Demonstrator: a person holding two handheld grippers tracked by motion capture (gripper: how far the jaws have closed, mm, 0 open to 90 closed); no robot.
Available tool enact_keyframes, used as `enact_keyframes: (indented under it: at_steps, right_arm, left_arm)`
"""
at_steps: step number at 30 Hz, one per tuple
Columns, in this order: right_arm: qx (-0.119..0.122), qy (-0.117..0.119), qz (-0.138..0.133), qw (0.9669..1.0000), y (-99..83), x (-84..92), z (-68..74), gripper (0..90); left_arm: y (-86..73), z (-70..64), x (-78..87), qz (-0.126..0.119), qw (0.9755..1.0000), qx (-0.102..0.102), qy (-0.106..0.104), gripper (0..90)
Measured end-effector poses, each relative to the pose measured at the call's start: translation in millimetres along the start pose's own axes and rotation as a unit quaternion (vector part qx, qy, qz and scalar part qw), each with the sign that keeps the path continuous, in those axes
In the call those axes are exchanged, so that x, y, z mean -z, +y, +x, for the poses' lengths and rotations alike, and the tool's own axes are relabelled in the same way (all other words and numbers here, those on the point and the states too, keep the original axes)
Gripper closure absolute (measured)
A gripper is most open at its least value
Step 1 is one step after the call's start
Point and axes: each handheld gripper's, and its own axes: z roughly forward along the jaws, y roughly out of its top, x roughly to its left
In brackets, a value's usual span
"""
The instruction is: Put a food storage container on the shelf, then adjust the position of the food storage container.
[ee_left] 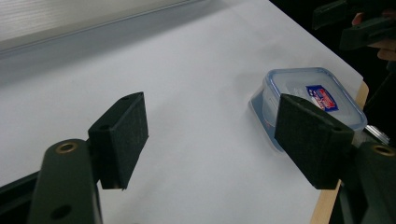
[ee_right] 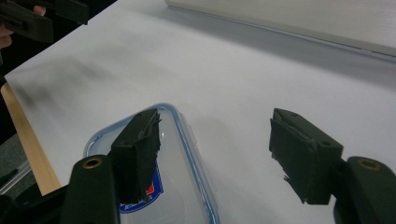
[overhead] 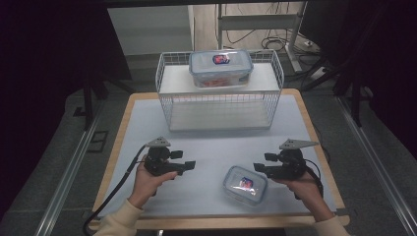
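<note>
Clear plastic, blue-rimmed and lidded, the small container [overhead: 245, 185] lies flat on the white sheet covering the bench [overhead: 147, 147], at about five o'clock from the sheet's centre and close to the near edge. A red and blue label sits on its lid. The right gripper [overhead: 259, 168] hovers just beside it at its two o'clock, jaws spread wide with nothing between them; in the right gripper view one pad [ee_right: 137, 149] hangs over the container's lid, not touching it. The left gripper [overhead: 189, 165] is at nine o'clock from the container, well apart from it, jaws likewise wide and holding nothing. Both grippers point inward toward each other. At twelve o'clock, at the far end of the bench, a white wire basket [overhead: 169, 78] stands with a larger lidded container [overhead: 221, 66] resting on top of it.
</note>
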Motion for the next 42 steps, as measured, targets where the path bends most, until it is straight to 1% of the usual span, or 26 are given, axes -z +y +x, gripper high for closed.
enact_keyframes:
  at_steps: [5, 7, 10, 14, 15, 16, 18, 20, 26, 28, 31, 34, 36, 39, 42]
  right_arm:
    - [-0.007, -0.001, -0.002, 1.0, -6.4, 6.5, 1.4, 29.7]
    - [-0.007, -0.003, -0.002, 1.0, -10.7, 10.5, 1.2, 29.1]
    - [-0.019, -0.007, -0.008, 0.9998, -13.0, 14.8, -0.3, 28.2]
    - [-0.029, -0.007, -0.006, 0.9995, -14.8, 16.4, 1.2, 27.0]
    - [-0.031, -0.006, -0.005, 0.9995, -16.2, 16.9, 2.4, 26.8]
    - [-0.033, -0.006, -0.005, 0.9994, -17.3, 17.0, 3.1, 26.7]
    - [-0.035, -0.006, -0.002, 0.9994, -20.8, 17.2, 4.5, 26.5]
    - [-0.038, -0.006, 0.001, 0.9993, -23.8, 17.6, 5.1, 26.3]
    - [-0.053, -0.011, 0.004, 0.9985, -32.7, 20.8, 2.0, 25.7]
    - [-0.061, -0.012, 0.006, 0.998, -36.3, 21.9, 1.0, 25.5]
    - [-0.075, -0.011, 0.005, 0.9971, -42.3, 22.3, -0.5, 25.0]
    - [-0.09, -0.009, 0.008, 0.9958, -49.4, 21.4, -0.8, 24.7]
    - [-0.103, -0.007, 0.016, 0.9946, -53.4, 18.8, -0.8, 24.3]
    - [-0.114, -0.002, 0.026, 0.9932, -57.2, 13.7, -0.5, 24.1]
    - [-0.128, 0.012, 0.029, 0.9913, -58.9, 10.9, 1.5, 23.9]
  left_arm:
    - [-1.4, -1.7, 1.9, 0.0, 1.0, 0.0, -0.001, 23.0]
    - [-2.4, -1.7, 2.3, 0.001, 1.0, 0.004, -0.004, 22.9]
    - [-3.4, -3.1, 1.6, 0.003, 1.0, 0.005, -0.004, 22.7]
    - [-3.7, -5.6, -0.4, 0.007, 0.9999, 0.007, -0.004, 22.2]
    - [-3.4, -6.2, -1.2, 0.008, 1.0, 0.004, -0.003, 21.4]
    - [-3.0, -7.3, -2.4, 0.008, 1.0, 0.003, -0.003, 21.4]
    - [-3.2, -8.9, -6.2, 0.01, 0.9998, 0.008, -0.014, 21.2]
    - [-3.8, -10.9, -11.8, 0.02, 0.9997, 0.003, -0.016, 20.5]
    - [-5.4, -15.0, -27.8, 0.04, 0.9987, 0.0, -0.031, 20.2]
    - [-5.4, -15.5, -34.1, 0.044, 0.9979, 0.009, -0.046, 20.2]
    - [-4.8, -18.7, -44.4, 0.055, 0.9968, 0.011, -0.057, 20.4]
    - [-4.2, -22.1, -56.4, 0.069, 0.9942, 0.019, -0.081, 20.5]
    - [-4.0, -23.0, -63.2, 0.075, 0.9928, 0.024, -0.09, 20.7]
    - [-3.8, -24.9, -67.2, 0.077, 0.9916, 0.029, -0.099, 21.3]
    - [-3.7, -26.1, -67.8, 0.076, 0.9909, 0.033, -0.106, 22.0]
